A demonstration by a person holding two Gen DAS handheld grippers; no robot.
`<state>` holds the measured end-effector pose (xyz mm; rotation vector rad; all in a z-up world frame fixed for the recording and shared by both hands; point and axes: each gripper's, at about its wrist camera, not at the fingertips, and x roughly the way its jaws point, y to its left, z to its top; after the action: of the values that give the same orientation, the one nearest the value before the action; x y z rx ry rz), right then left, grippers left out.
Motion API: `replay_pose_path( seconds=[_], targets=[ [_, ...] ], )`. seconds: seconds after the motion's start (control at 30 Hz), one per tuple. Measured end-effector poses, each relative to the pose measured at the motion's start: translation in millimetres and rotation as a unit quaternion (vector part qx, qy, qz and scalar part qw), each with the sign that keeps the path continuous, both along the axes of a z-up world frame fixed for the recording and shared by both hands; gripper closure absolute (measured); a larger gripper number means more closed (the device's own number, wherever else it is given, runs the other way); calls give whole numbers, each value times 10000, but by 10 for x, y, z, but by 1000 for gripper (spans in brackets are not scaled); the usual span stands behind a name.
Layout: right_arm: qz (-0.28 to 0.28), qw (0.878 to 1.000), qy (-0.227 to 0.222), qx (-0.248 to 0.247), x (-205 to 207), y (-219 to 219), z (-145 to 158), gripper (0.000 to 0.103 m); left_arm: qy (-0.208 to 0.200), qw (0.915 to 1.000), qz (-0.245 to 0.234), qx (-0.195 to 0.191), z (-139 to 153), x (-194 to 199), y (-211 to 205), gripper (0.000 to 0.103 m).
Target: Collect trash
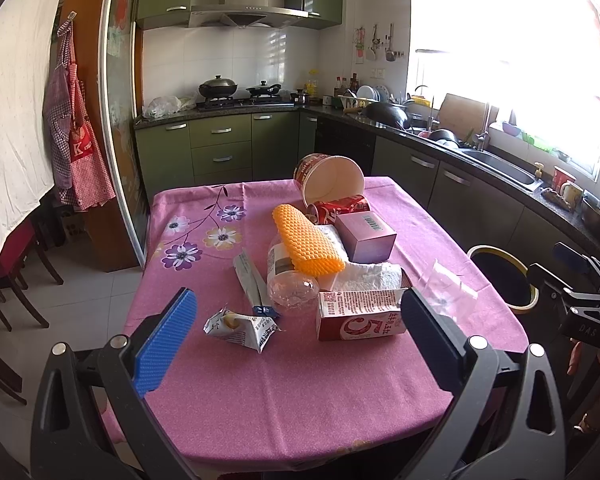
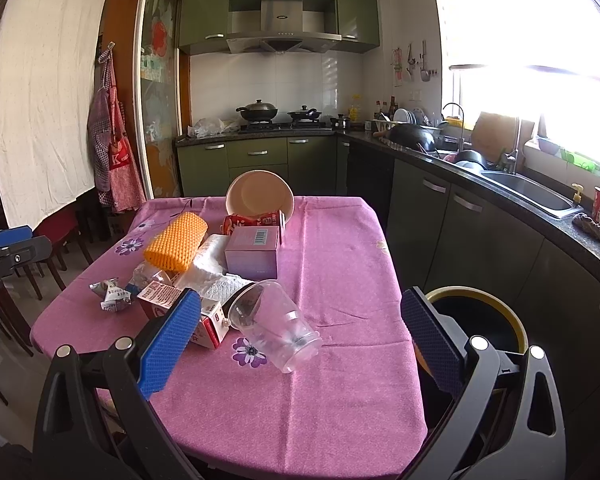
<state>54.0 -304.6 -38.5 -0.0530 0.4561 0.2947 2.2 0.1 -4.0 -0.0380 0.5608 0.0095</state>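
Trash lies on the pink tablecloth (image 1: 280, 380): a red milk carton (image 1: 359, 314), a crumpled silver wrapper (image 1: 240, 328), a clear plastic bottle (image 1: 288, 284), an orange foam net (image 1: 305, 240), white tissue (image 1: 369, 274), a purple box (image 1: 365, 236), a red can (image 1: 339, 206), a paper bowl (image 1: 331, 178) and a clear cup (image 2: 274, 324). My left gripper (image 1: 296, 340) is open above the near table edge, jaws either side of the wrapper and carton. My right gripper (image 2: 300, 340) is open, with the clear cup lying between its fingers. The trash bin (image 2: 479, 320) stands right of the table.
Dark green kitchen cabinets (image 1: 220, 148) and a counter with a sink (image 1: 499, 164) run behind and right of the table. Chairs (image 1: 4, 280) stand at the left. The other gripper (image 1: 579, 300) shows at the right edge of the left wrist view.
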Motion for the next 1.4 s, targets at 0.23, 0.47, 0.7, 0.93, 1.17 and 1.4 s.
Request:
replay_pose_path(
  seconds=[0.23,0.47,0.7,0.93,1.17,1.4],
  targets=[
    [0,10000,8,7,10,-15,9,4,-5,10000,-5,3,8,7,-20,6],
    [3,10000,8,3,13,-12,5,4,-7,10000,-4,4,5,9,-24,6],
    [5,10000,7,24,5,-21,21,4,-8,10000,1,6,7,7,-22,6],
    [-8,10000,3,23,6,-20,16,4,-15,10000,10,9,19,13,-13,6],
    [-4,10000,11,24,7,-29,16,4,-18,10000,10,6,18,13,-13,6],
    [-6,10000,14,26,10,-30,10,4,-7,10000,8,5,17,14,-15,6]
  ],
)
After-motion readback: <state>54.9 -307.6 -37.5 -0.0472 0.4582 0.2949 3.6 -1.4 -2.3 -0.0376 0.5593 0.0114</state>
